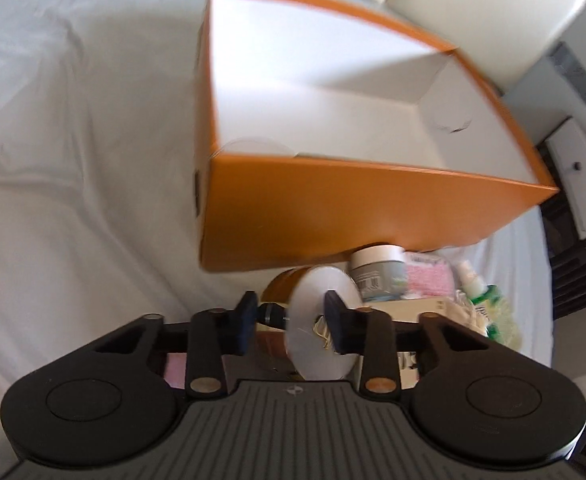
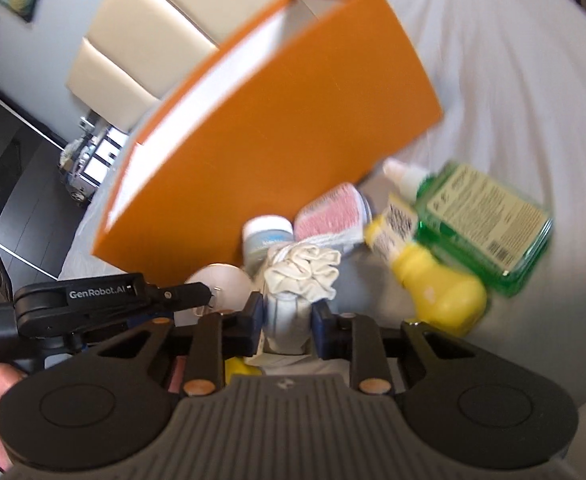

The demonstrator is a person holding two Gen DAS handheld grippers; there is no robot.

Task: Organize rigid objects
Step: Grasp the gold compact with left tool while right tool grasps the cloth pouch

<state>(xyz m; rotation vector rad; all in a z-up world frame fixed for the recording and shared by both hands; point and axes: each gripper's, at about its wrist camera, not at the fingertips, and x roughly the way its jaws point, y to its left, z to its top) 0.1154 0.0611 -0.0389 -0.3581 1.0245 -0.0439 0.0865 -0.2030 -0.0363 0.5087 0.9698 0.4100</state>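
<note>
Nearest me, my left gripper has its jaws clenched on a white disc-topped item, lifted so it can go over the wall of the orange box just beyond. My right gripper has its jaws grasping a white bottle with a cream scrunchie draped on it. Past that lies the unsorted pile on the bed: a grey jar, a pink-patterned pack, a yellow bottle and a green bottle to the right. Furthest, the box stands open, its white interior mostly bare, so I judge sorting has barely begun.

Jar just before box
</note>
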